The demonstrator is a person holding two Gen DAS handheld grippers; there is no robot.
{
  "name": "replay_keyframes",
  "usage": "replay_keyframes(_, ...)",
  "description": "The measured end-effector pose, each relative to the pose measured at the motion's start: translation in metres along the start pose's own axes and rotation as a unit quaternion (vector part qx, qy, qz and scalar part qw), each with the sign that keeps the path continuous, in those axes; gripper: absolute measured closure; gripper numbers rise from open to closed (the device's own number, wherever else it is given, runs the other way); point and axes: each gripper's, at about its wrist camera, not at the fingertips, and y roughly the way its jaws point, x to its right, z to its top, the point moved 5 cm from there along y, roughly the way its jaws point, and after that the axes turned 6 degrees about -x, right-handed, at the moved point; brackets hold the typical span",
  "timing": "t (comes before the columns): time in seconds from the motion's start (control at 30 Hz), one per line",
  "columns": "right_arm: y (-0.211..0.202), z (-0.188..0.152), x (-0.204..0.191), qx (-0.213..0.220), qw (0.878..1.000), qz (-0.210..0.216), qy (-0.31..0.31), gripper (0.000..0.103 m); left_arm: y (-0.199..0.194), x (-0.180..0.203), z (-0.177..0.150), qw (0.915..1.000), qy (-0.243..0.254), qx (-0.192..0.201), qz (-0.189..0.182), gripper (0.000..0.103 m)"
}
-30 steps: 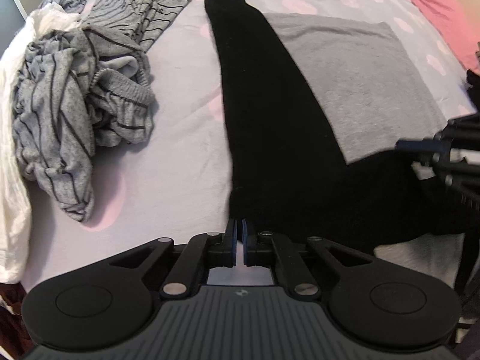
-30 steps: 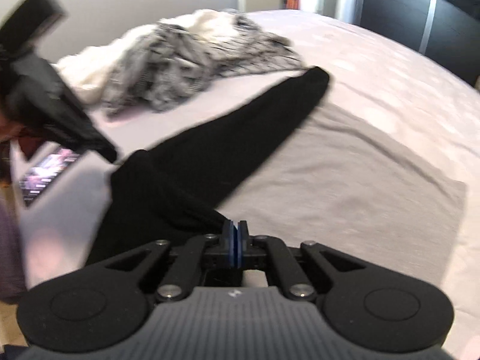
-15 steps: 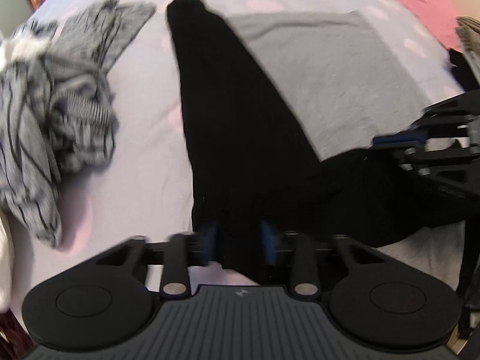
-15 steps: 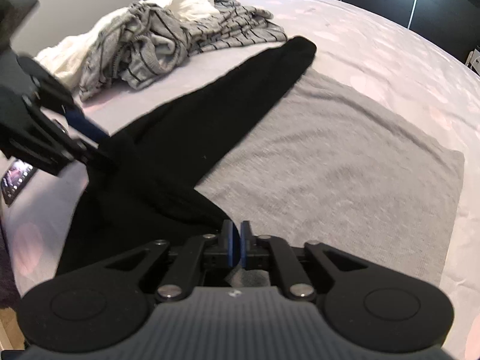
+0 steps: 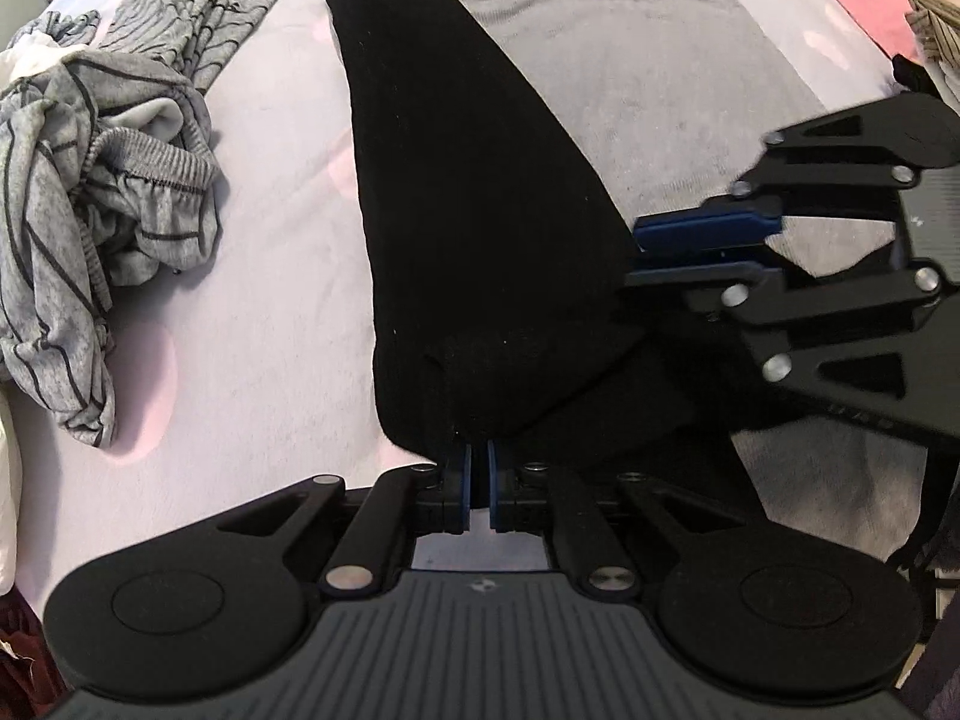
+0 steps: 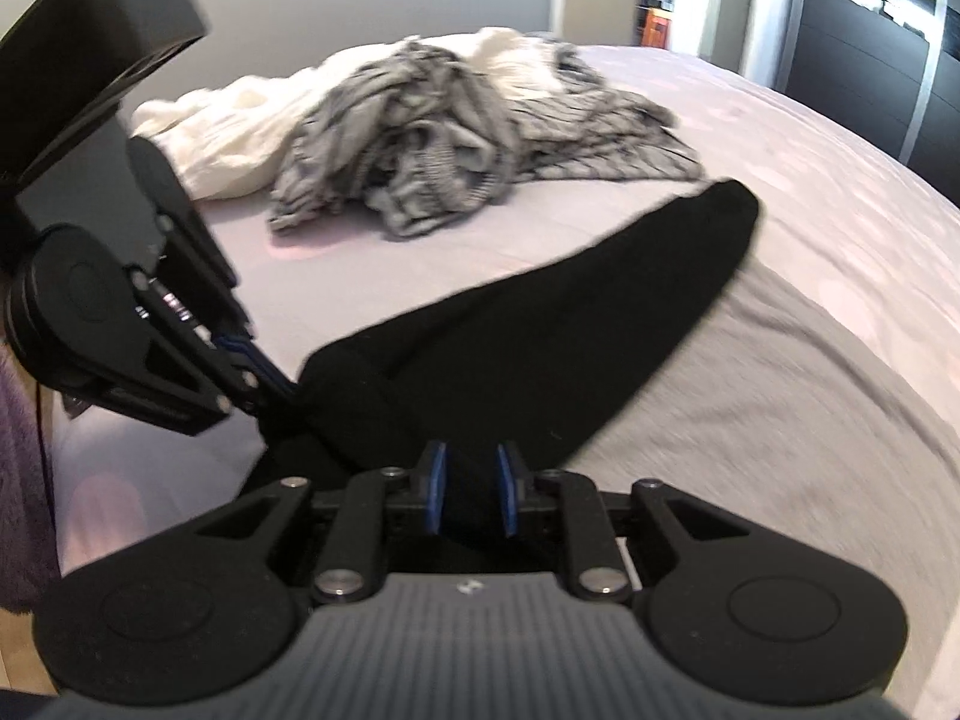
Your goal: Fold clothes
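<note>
Black trousers (image 5: 480,192) lie across the bed (image 5: 270,312) on a grey garment (image 5: 648,78), their near end at the bed's front edge. My left gripper (image 5: 477,450), wide half a second ago, has come together and pinches the black hem. My right gripper (image 6: 470,468), shut a second ago, is opening, with black cloth between its fingers. Striped grey clothes (image 5: 102,180) stay piled toward the bed's far left corner.

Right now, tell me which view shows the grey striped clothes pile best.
The left wrist view: the grey striped clothes pile lies sharp there, stripes and a gathered waistband readable. The right wrist view shows it farther off and motion-blurred, against a white garment.
</note>
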Motion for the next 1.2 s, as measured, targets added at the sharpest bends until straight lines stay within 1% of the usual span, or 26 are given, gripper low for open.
replay_keyframes(0.17, 0.011, 0.003, -0.012, 0.004, 0.999, 0.019, -0.032, 0.081, 0.002, 0.0, -0.004, 0.9998, 0.014, -0.011, -0.005, 0.1)
replay_keyframes(0.23, 0.017, 0.004, -0.016, -0.002, 0.999, 0.031, -0.038, 0.081, 0.004, -0.002, -0.004, 0.9998, 0.013, -0.014, -0.008, 0.1)
replay_keyframes(0.37, 0.029, 0.003, -0.028, -0.015, 0.997, 0.028, -0.07, 0.081, 0.007, 0.001, -0.005, 0.9995, 0.023, -0.019, -0.009, 0.1)
replay_keyframes(0.4, 0.029, 0.002, -0.03, -0.014, 0.997, 0.029, -0.077, 0.083, 0.007, 0.001, -0.005, 0.9995, 0.025, -0.02, -0.009, 0.1)
replay_keyframes(0.43, 0.029, 0.002, -0.032, -0.014, 0.996, 0.031, -0.084, 0.093, 0.007, 0.001, -0.006, 0.9995, 0.025, -0.02, -0.009, 0.1)
replay_keyframes(0.47, 0.028, 0.003, -0.033, -0.012, 0.995, 0.034, -0.09, 0.098, 0.008, 0.0, -0.006, 0.9995, 0.021, -0.02, -0.009, 0.1)
replay_keyframes(0.5, 0.024, 0.005, -0.033, -0.004, 0.995, 0.035, -0.093, 0.099, 0.008, -0.001, -0.006, 0.9996, 0.018, -0.02, -0.011, 0.1)
replay_keyframes(0.53, 0.018, 0.008, -0.032, 0.014, 0.995, 0.033, -0.092, 0.099, 0.009, -0.003, -0.006, 0.9996, 0.014, -0.02, -0.013, 0.1)
replay_keyframes(0.57, 0.009, 0.012, -0.03, 0.04, 0.995, 0.021, -0.089, 0.099, 0.009, -0.004, -0.006, 0.9997, 0.01, -0.019, -0.014, 0.1)
replay_keyframes(0.63, -0.007, 0.02, -0.025, 0.088, 0.993, -0.012, -0.084, 0.099, 0.008, -0.005, -0.006, 0.9997, 0.009, -0.017, -0.014, 0.1)
replay_keyframes(0.67, -0.011, 0.022, -0.021, 0.096, 0.992, -0.034, -0.08, 0.099, 0.008, -0.005, -0.005, 0.9997, 0.009, -0.018, -0.013, 0.1)
replay_keyframes(0.7, -0.014, 0.023, -0.017, 0.1, 0.99, -0.058, -0.077, 0.093, 0.009, -0.005, -0.005, 0.9997, 0.01, -0.019, -0.013, 0.1)
replay_keyframes(0.73, -0.013, 0.023, -0.012, 0.092, 0.991, -0.067, -0.07, 0.086, 0.009, -0.005, -0.005, 0.9997, 0.009, -0.019, -0.013, 0.1)
replay_keyframes(0.77, -0.01, 0.022, -0.007, 0.08, 0.993, -0.062, -0.057, 0.083, 0.009, -0.005, -0.004, 0.9997, 0.007, -0.019, -0.014, 0.1)
replay_keyframes(0.83, -0.006, 0.018, 0.0, 0.063, 0.997, -0.041, -0.028, 0.082, 0.007, -0.007, -0.003, 0.9996, 0.0, -0.014, -0.023, 0.1)
replay_keyframes(0.9, -0.001, 0.015, 0.002, 0.047, 0.999, -0.016, -0.01, 0.081, 0.001, -0.01, -0.001, 0.9991, -0.007, -0.006, -0.041, 0.1)
replay_keyframes(0.97, 0.0, 0.013, -0.002, 0.043, 0.999, 0.003, -0.016, 0.081, -0.007, -0.013, 0.0, 0.9978, -0.015, 0.003, -0.064, 0.097)
replay_keyframes(1.0, 0.001, 0.012, -0.006, 0.042, 0.999, 0.006, -0.027, 0.081, -0.012, -0.016, 0.002, 0.9969, -0.024, 0.016, -0.073, 0.097)
replay_keyframes(1.07, 0.005, 0.01, -0.013, 0.036, 0.998, 0.007, -0.045, 0.081, -0.02, -0.021, 0.006, 0.9942, -0.042, 0.041, -0.09, 0.09)
replay_keyframes(1.13, 0.01, 0.009, -0.017, 0.028, 0.998, 0.015, -0.051, 0.081, -0.023, -0.022, 0.01, 0.9932, -0.045, 0.057, -0.091, 0.088)
replay_keyframes(1.2, 0.017, 0.008, -0.019, 0.02, 0.998, 0.022, -0.047, 0.081, -0.02, -0.019, 0.014, 0.9935, -0.04, 0.06, -0.089, 0.088)
